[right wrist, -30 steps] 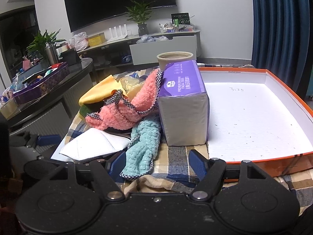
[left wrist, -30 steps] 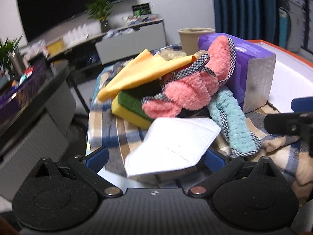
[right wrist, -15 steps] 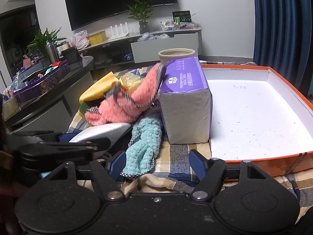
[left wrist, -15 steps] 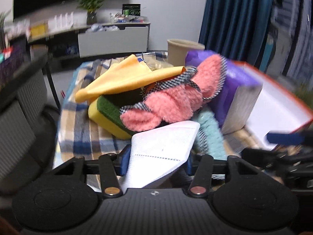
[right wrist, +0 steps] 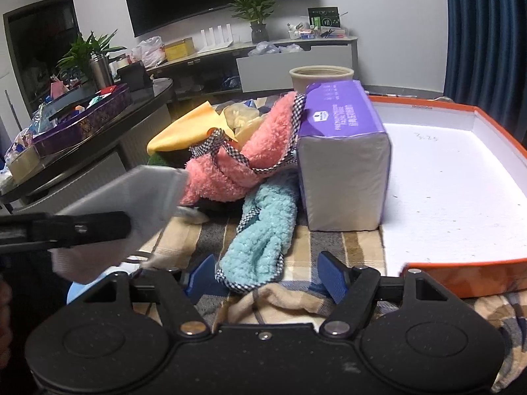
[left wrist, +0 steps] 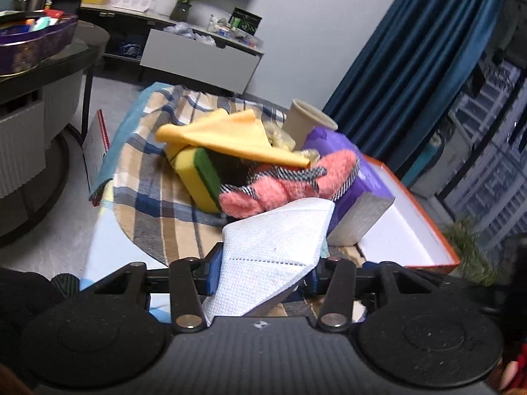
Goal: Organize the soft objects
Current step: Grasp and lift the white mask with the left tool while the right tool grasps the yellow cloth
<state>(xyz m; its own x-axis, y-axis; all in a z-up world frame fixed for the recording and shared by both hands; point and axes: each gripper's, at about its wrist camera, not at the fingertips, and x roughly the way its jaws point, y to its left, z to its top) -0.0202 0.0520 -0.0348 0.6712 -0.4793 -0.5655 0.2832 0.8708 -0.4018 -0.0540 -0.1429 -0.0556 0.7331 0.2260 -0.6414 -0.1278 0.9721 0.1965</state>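
1. My left gripper point(left wrist: 263, 270) has its jaws clenched on the white face mask point(left wrist: 273, 247), which they have just been closing onto. The mask sticks up and forward from between the blue pads, lifted clear of the plaid cloth point(left wrist: 158, 204) that covers the surface.
2. In the right wrist view the same mask point(right wrist: 145, 197) hangs at the left edge, pinched by the dark arm of the left gripper point(right wrist: 66, 228), near the pile but apart from it.
3. My right gripper point(right wrist: 266, 275) has its jaws released, standing wide with the near end of the teal fluffy cloth point(right wrist: 263, 240) lying between the pads without being pressed.
4. The pink fluffy cloth point(right wrist: 237, 168) lies over the teal one and leans against the purple tissue pack point(right wrist: 342, 164).
5. The tissue pack stands on the cloth, touching the left edge of the orange-rimmed white tray point(right wrist: 461, 283).
6. On the far left of the pile, a yellow cloth point(left wrist: 227, 135) drapes over a yellow and green sponge point(left wrist: 197, 171).
7. A beige cup point(right wrist: 321, 79) stands just behind the tissue pack.
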